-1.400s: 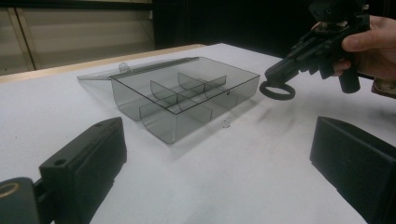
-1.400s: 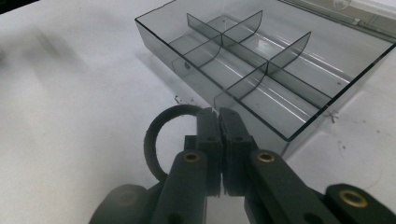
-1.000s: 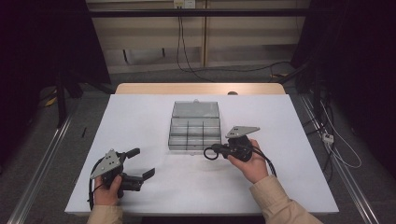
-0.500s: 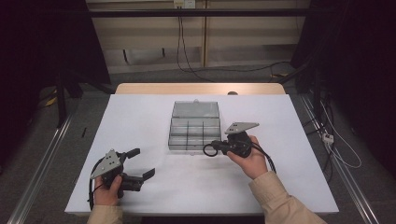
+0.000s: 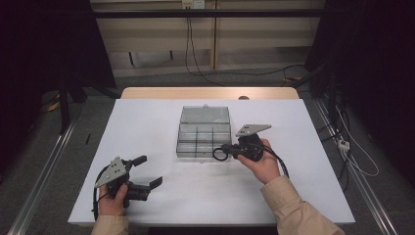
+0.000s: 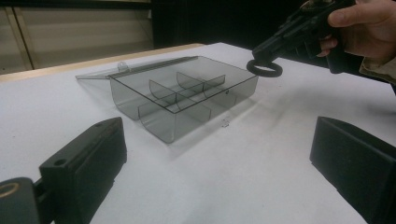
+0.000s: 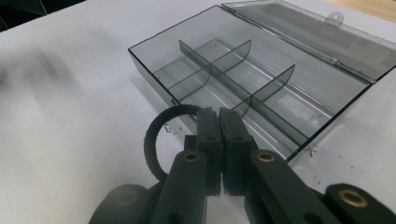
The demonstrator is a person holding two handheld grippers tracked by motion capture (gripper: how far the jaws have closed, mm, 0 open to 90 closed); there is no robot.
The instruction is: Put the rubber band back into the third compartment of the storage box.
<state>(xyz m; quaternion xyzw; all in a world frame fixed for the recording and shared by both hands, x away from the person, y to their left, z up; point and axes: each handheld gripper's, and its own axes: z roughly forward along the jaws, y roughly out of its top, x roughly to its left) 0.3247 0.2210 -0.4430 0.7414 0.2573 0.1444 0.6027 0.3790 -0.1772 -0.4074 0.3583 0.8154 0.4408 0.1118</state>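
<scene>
A clear grey compartment box (image 5: 188,139) lies empty at the table's centre, its lid (image 5: 204,114) folded back flat on the far side. Just off the box's near right corner, my right gripper (image 5: 226,148) is shut on a black rubber ring (image 5: 219,154) and holds it a little above the table. In the right gripper view the ring (image 7: 156,135) hangs left of the shut jaws, with the box (image 7: 299,93) right behind. My left gripper (image 5: 148,171) rests open at the front left, nothing between its jaws. Its own view shows the box (image 6: 161,126) and the ring (image 6: 264,68).
The white table top (image 5: 161,117) has bare room left, right and in front of the box. A wooden strip (image 5: 210,93) runs along its far edge. Beyond lie a dark floor, cables (image 5: 352,156) and metal rails (image 5: 44,166) at both sides.
My right gripper has carried the ring slightly farther from the person, closer to the box's near right corner. The left gripper has stayed put and open.
</scene>
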